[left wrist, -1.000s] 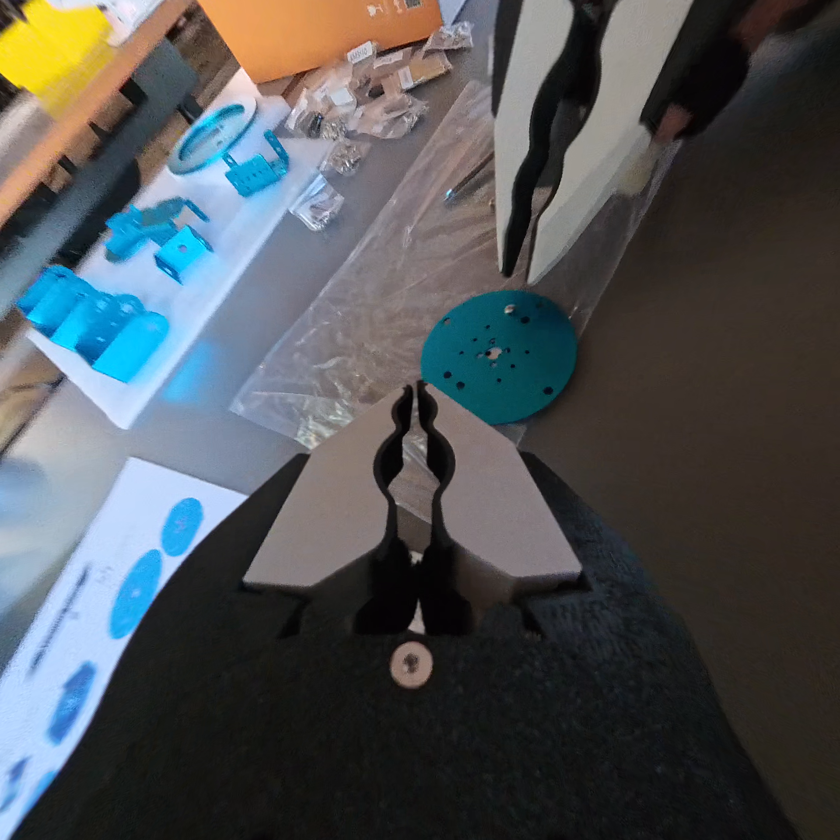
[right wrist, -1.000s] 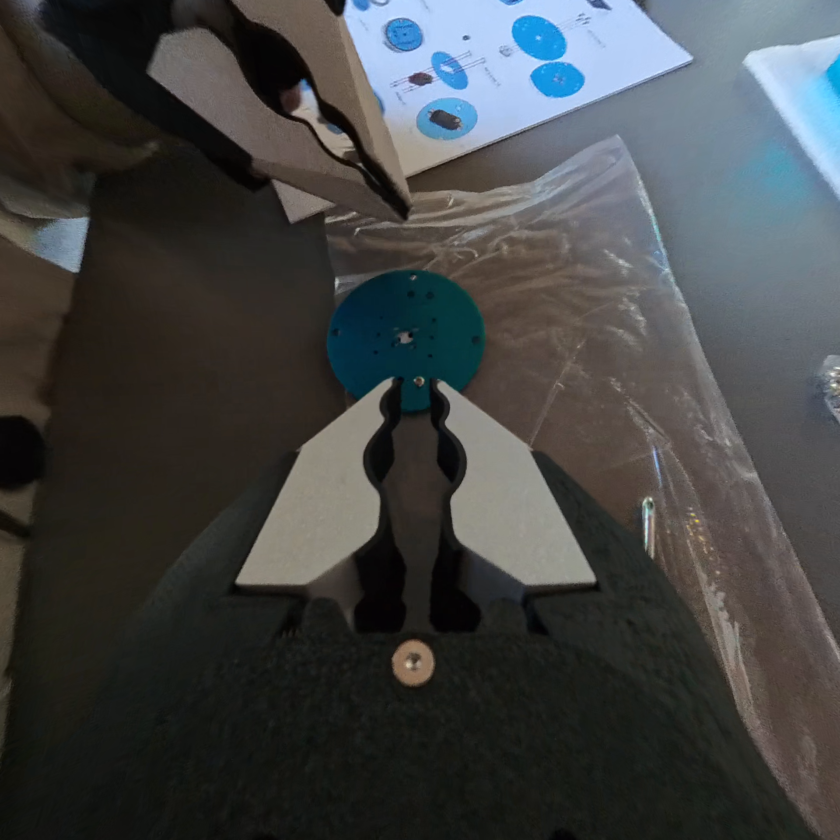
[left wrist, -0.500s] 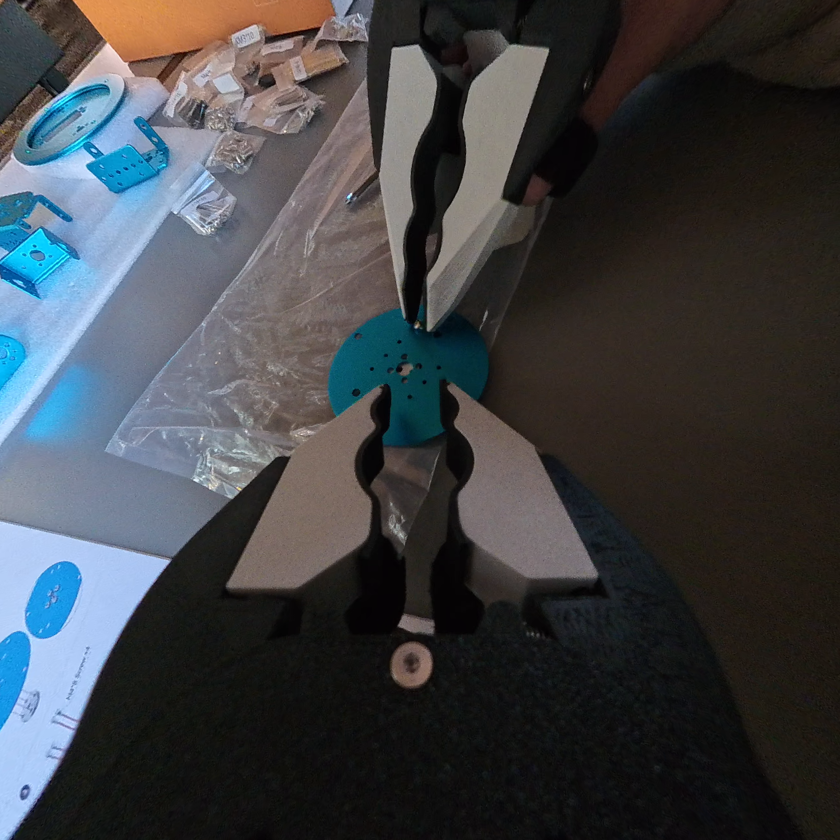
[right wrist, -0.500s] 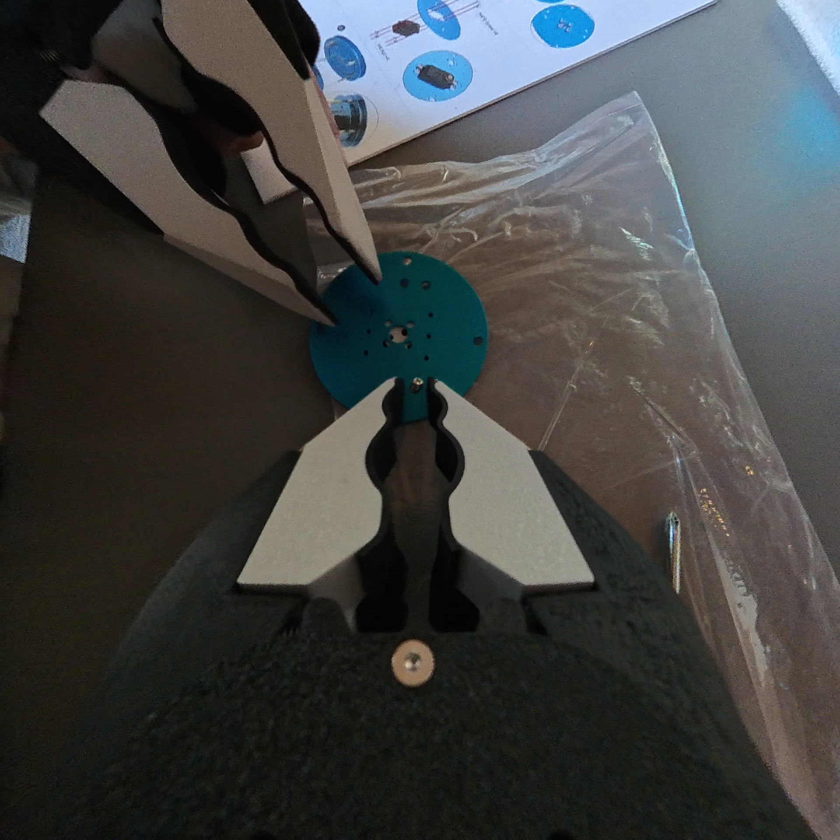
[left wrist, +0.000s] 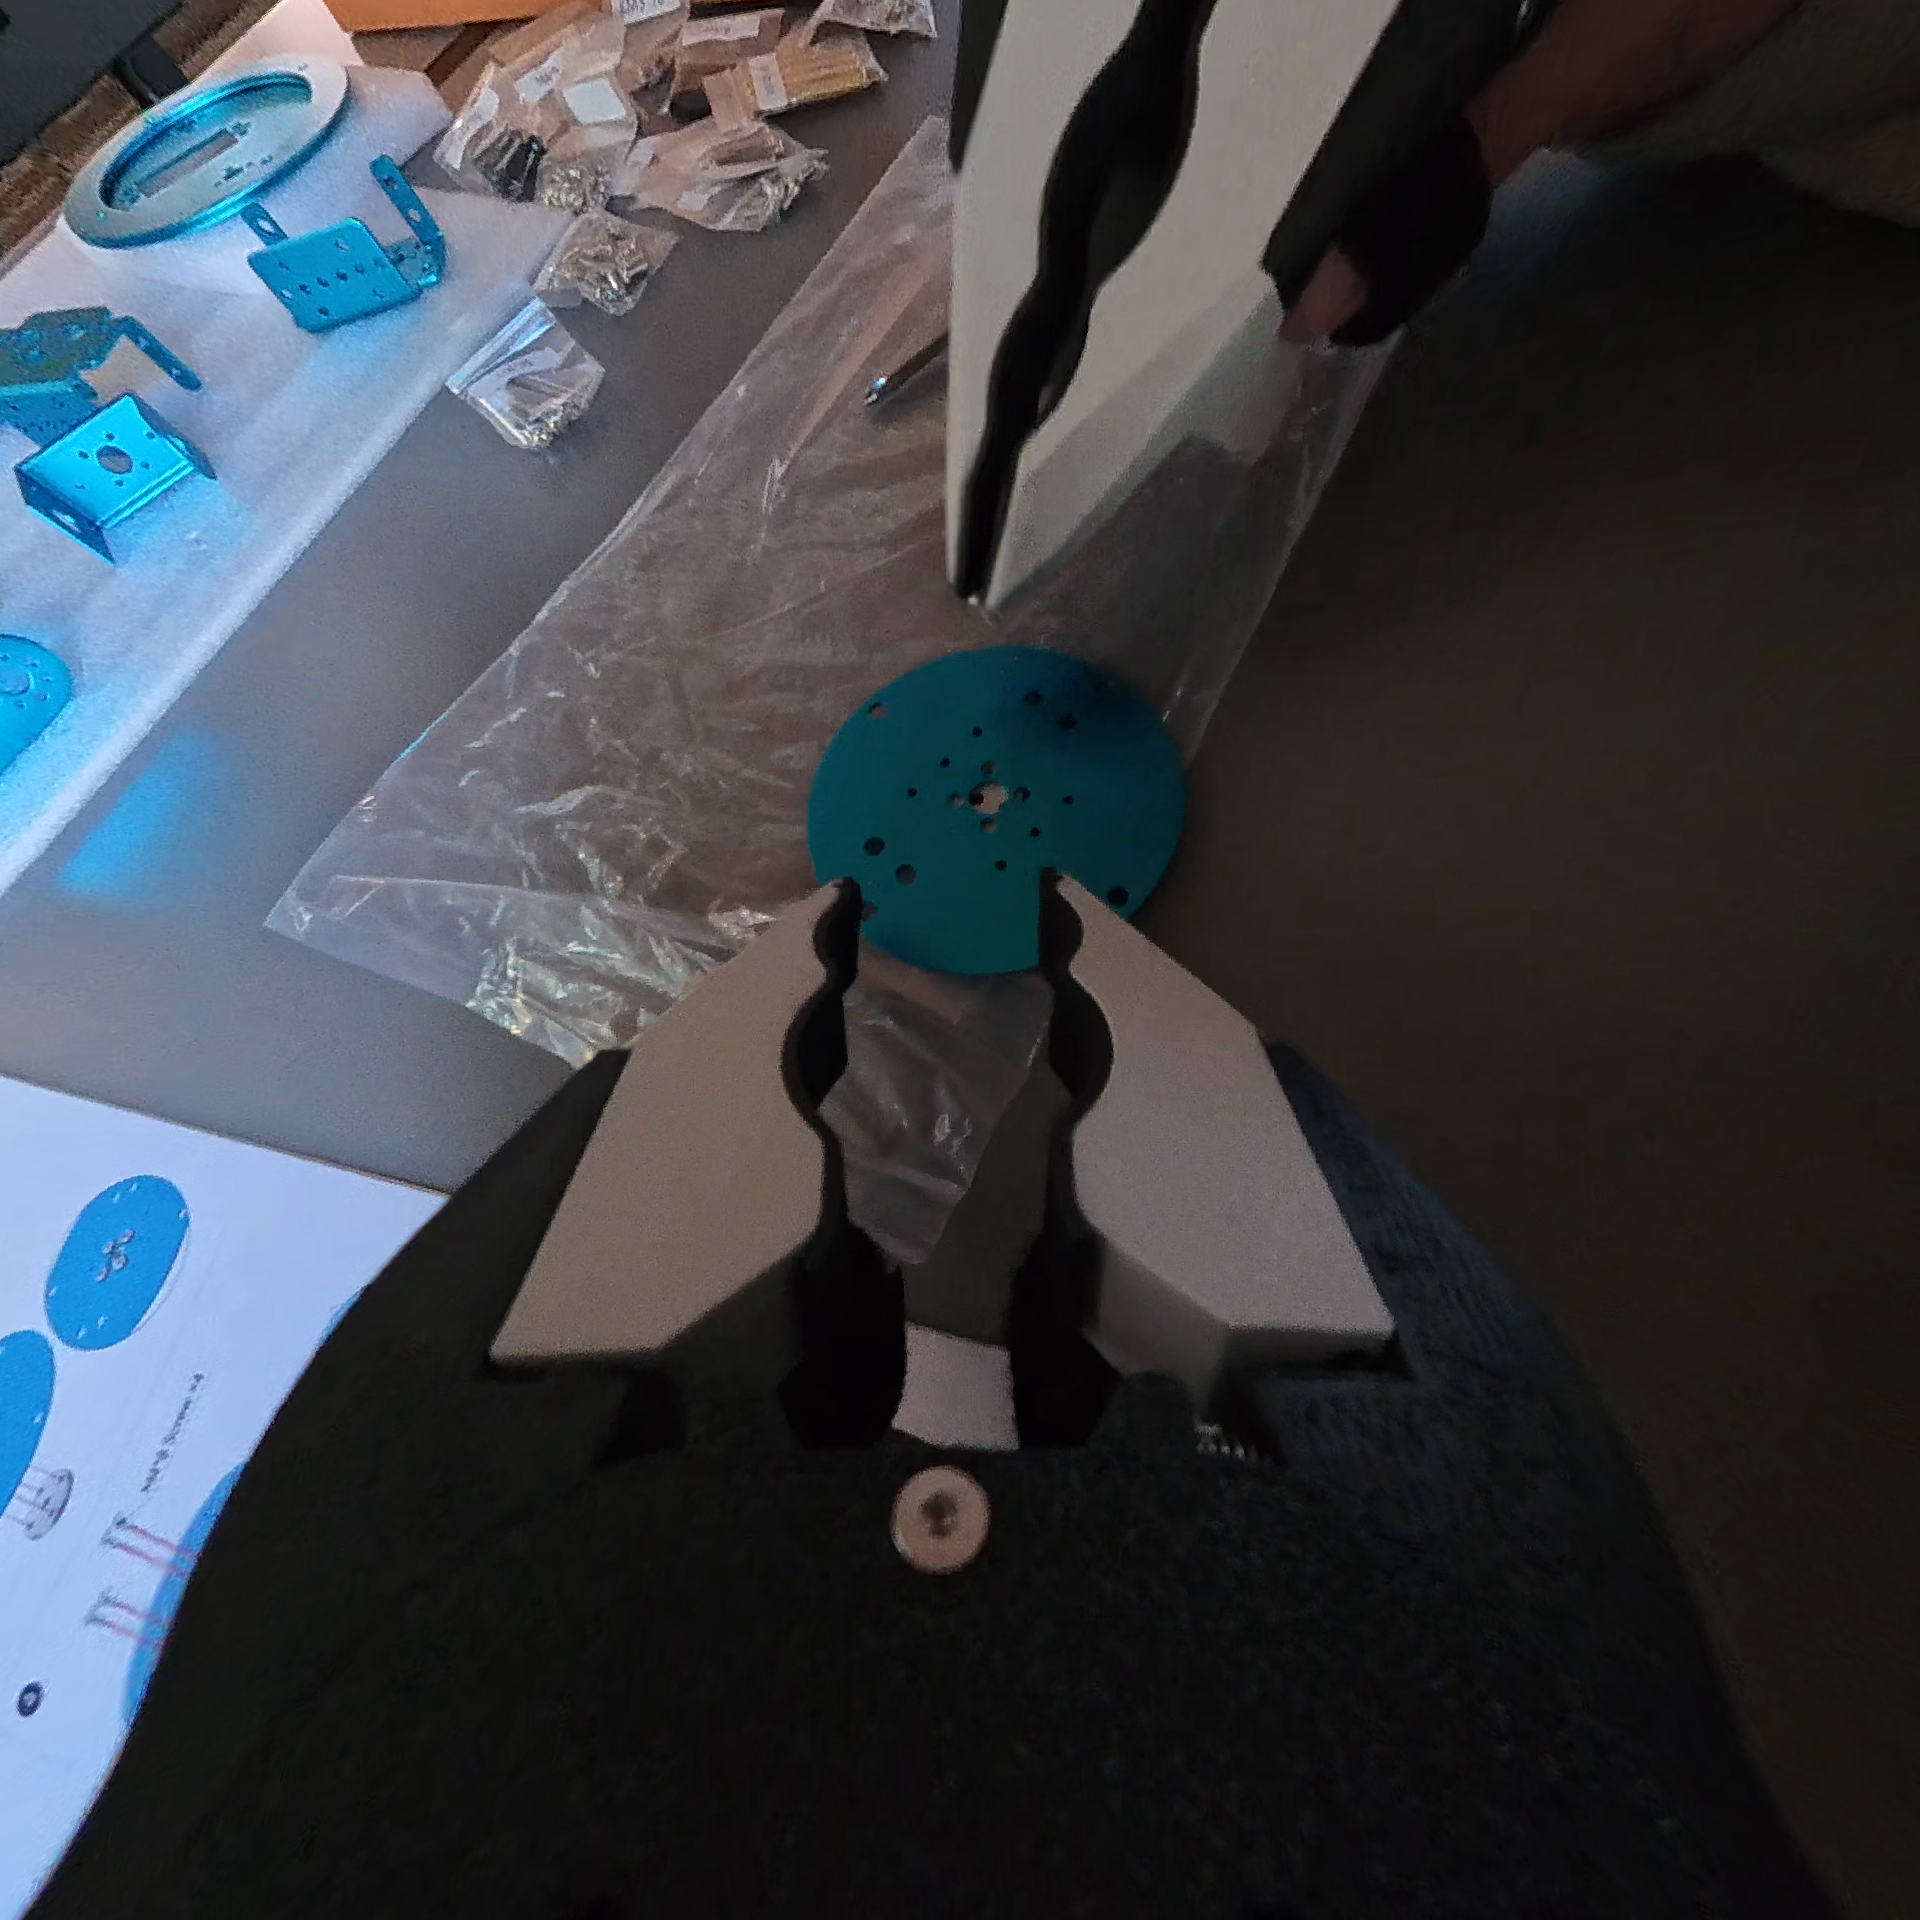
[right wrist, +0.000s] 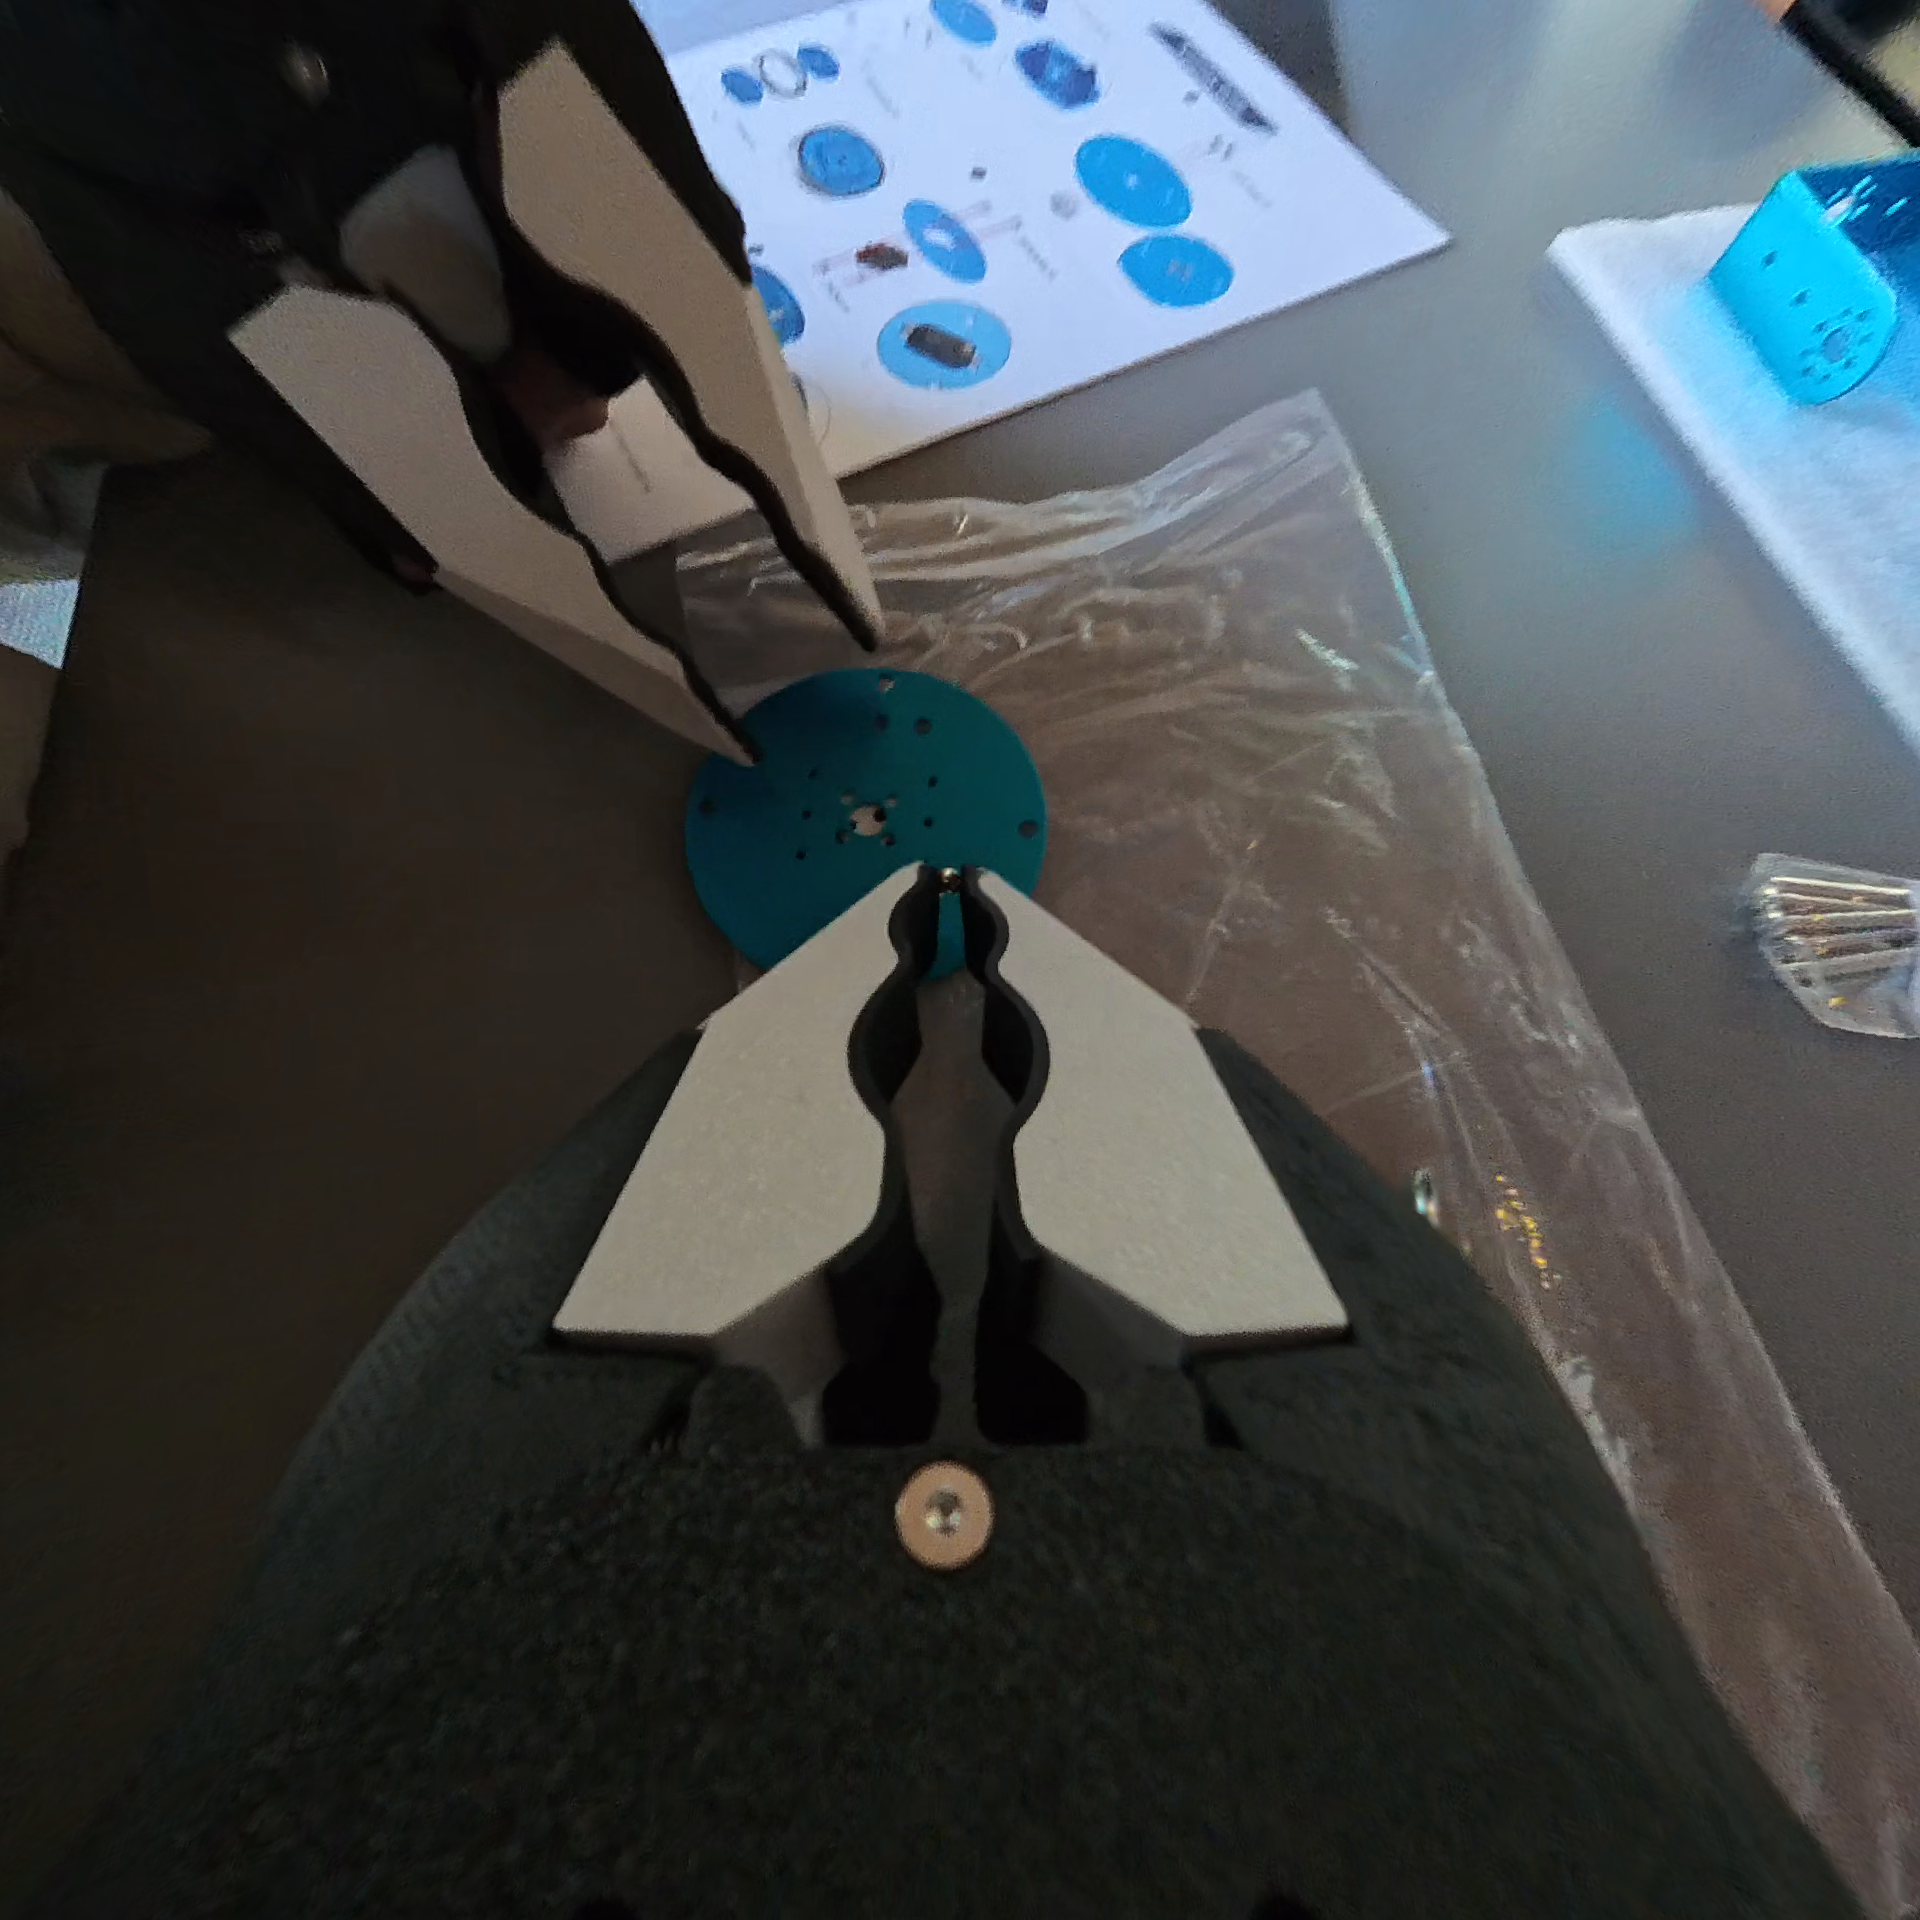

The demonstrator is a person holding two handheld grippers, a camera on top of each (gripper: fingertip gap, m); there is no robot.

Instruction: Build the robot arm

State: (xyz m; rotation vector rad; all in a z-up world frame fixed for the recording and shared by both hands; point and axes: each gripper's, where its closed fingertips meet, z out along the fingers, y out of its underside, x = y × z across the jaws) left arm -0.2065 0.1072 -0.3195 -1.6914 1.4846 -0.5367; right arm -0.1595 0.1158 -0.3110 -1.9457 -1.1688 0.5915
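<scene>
A round blue metal disc (left wrist: 925, 727) with several holes lies flat on the near end of a clear plastic bag (left wrist: 644, 748). My left gripper (left wrist: 951, 886) is open, its tips spread just over the disc's near edge. My right gripper (right wrist: 948, 875) is shut on a small silver screw (right wrist: 948, 881), held just above the disc (right wrist: 790, 873) near its rim. In the left wrist view the right gripper (left wrist: 977, 594) hangs tips-down just beyond the disc. In the right wrist view the left gripper (right wrist: 810, 696) reaches in over the disc's far edge.
A printed sheet (left wrist: 94, 1340) with blue part pictures lies at the left. Blue metal brackets (left wrist: 343, 270) and a ring (left wrist: 208, 156) sit on white foam. Several small hardware packets (left wrist: 644, 135) lie at the back, one packet (right wrist: 1839, 945) to the right. The dark grey table (left wrist: 1558, 935) extends right. The grippers' ends are close to 6 centimeters from one another. Both grippers' tips are roughly 20 centimeters from the packet (right wrist: 1839, 945). The left camera catches it too, in the left wrist view (left wrist: 547, 395).
My left gripper went from shut to open and moved over the disc's edge. My right gripper, whose tips reached the disc half a second ago, has drawn back from it with the screw.
</scene>
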